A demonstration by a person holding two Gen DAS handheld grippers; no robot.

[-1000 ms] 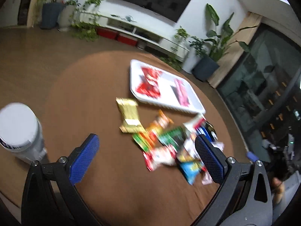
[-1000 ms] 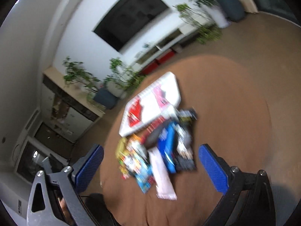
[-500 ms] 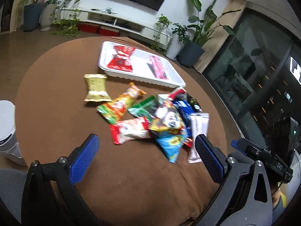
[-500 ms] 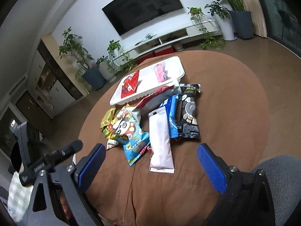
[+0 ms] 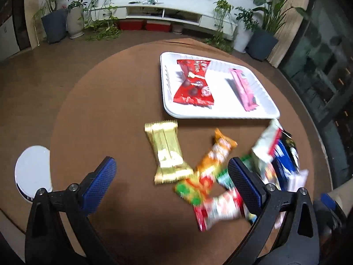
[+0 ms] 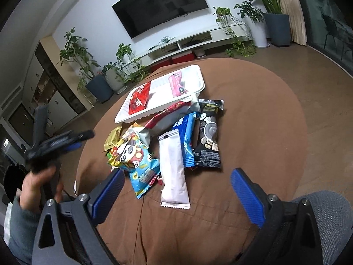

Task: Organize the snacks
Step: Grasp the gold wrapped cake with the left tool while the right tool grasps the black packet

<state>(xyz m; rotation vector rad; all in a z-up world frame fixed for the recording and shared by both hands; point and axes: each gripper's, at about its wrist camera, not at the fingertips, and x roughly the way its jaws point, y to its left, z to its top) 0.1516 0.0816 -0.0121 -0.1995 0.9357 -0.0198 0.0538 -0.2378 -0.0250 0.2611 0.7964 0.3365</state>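
A white tray [image 5: 169,106] [image 6: 199,77] on the round brown table holds a red packet [image 5: 193,84] and a pink bar [image 5: 243,89]. In front of it lies a heap of snack packets: a gold one [image 5: 166,152], an orange one [image 5: 215,154], a white pouch [image 6: 173,165], a blue bar [image 6: 187,139], a black packet [image 6: 208,137] and a cartoon bag [image 6: 134,154]. My left gripper [image 5: 172,183] hangs open above the table near the gold packet. My right gripper [image 6: 176,194] is open too, just short of the white pouch. Neither holds anything.
A white-lidded jar [image 5: 33,174] stands at the table's left edge. A hand [image 6: 37,183] holds the other gripper at the left of the right wrist view. Potted plants, a TV unit and glass doors ring the room beyond the table.
The left gripper has swung left, bringing the gold packet between its fingers' line of sight and the heap to the right. The right gripper has steadied close over the white pouch.
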